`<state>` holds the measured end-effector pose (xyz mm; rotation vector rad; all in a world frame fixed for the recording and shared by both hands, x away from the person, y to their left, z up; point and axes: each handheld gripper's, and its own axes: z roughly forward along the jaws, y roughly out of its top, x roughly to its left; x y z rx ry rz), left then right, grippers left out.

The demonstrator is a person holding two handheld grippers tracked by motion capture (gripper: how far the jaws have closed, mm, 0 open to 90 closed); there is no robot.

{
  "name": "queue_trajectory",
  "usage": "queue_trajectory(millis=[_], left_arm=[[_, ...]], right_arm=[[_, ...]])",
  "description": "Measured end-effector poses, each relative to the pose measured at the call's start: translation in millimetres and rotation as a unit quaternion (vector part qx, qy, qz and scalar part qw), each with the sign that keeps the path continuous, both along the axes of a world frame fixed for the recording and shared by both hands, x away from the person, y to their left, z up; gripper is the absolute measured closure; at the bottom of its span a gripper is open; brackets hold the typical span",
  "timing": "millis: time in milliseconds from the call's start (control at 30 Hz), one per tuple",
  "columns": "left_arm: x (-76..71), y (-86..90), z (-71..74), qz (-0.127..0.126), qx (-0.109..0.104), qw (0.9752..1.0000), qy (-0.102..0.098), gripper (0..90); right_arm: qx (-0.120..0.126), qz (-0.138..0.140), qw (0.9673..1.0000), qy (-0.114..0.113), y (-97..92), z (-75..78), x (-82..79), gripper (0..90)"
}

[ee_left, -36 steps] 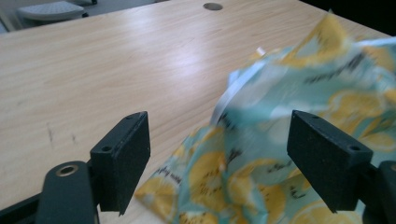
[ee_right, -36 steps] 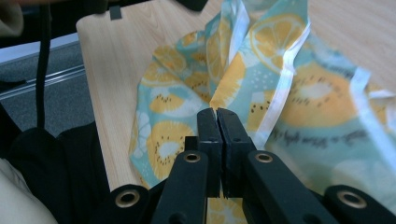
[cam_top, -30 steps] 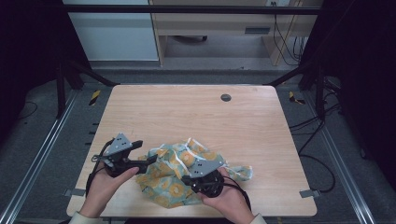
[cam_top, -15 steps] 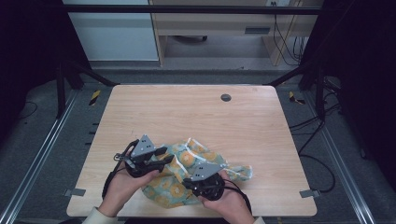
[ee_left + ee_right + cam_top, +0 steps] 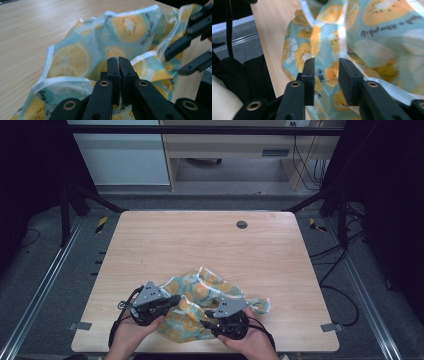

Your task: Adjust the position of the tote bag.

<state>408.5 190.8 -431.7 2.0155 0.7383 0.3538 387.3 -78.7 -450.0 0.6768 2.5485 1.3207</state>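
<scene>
A crumpled teal cloth (image 5: 205, 295) printed with yellow citrus slices lies at the near middle of the wooden table (image 5: 200, 245). My left gripper (image 5: 177, 301) is at the cloth's left edge. Its jaws have just been closing. In the left gripper view it (image 5: 118, 63) is shut on a fold of the cloth (image 5: 75, 57) by the white hem. My right gripper (image 5: 207, 320) is at the cloth's near side. Its jaws have just been opening. In the right gripper view it (image 5: 325, 67) is open, and the cloth (image 5: 374, 37) hangs loose between the pads.
A round grommet hole (image 5: 242, 224) sits near the table's far edge. The table's near edge runs just below both hands. Metal frame rails run along the left and right sides. The right gripper's jaws (image 5: 190, 50) show at the right of the left gripper view.
My left gripper has moved right, from beside the cloth onto its left edge, and its open jaws have closed there. The right hand has stayed in place.
</scene>
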Motion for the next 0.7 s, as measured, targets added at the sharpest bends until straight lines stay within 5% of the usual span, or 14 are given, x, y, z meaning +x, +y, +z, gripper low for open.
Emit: queue_trajectory(millis=[467,700], left_arm=[[-11.9,9.8,-17.0,-0.023,0.031,0.9993,0.001,89.2],[-14.3,7.8,-20.4,-0.033,0.052,0.9981,-0.002,89.0]], right_arm=[[0.009,-0.021,0.9996,-0.015,-12.2,9.7,-2.4,56.8],[0.017,-0.032,0.9988,-0.032,-21.1,31.3,-0.7,53.9]])
